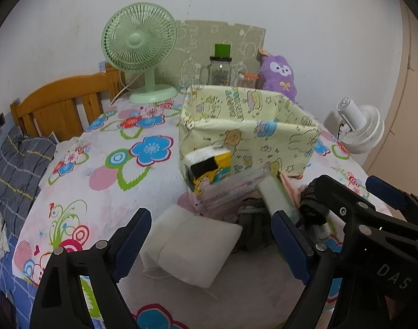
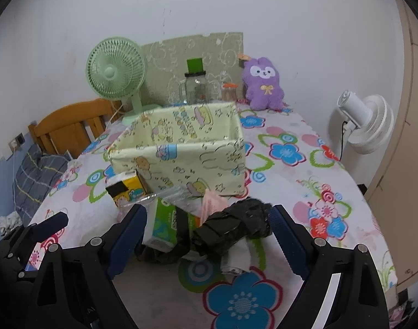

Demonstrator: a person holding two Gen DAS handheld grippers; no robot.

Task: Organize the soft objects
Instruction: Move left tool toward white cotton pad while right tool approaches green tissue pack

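Observation:
A pale yellow fabric storage box stands on the flowered table, and its inside looks bare. A pile of soft things lies in front of it: a yellow tissue pack, a green tissue pack, a black bundle, a pink cloth and a white folded pad. My left gripper is open with the white pad between its fingers. My right gripper is open around the green pack and black bundle.
A green desk fan, a glass jar with green lid and a purple plush stand at the back. A white fan is at the right, a wooden bed frame at the left.

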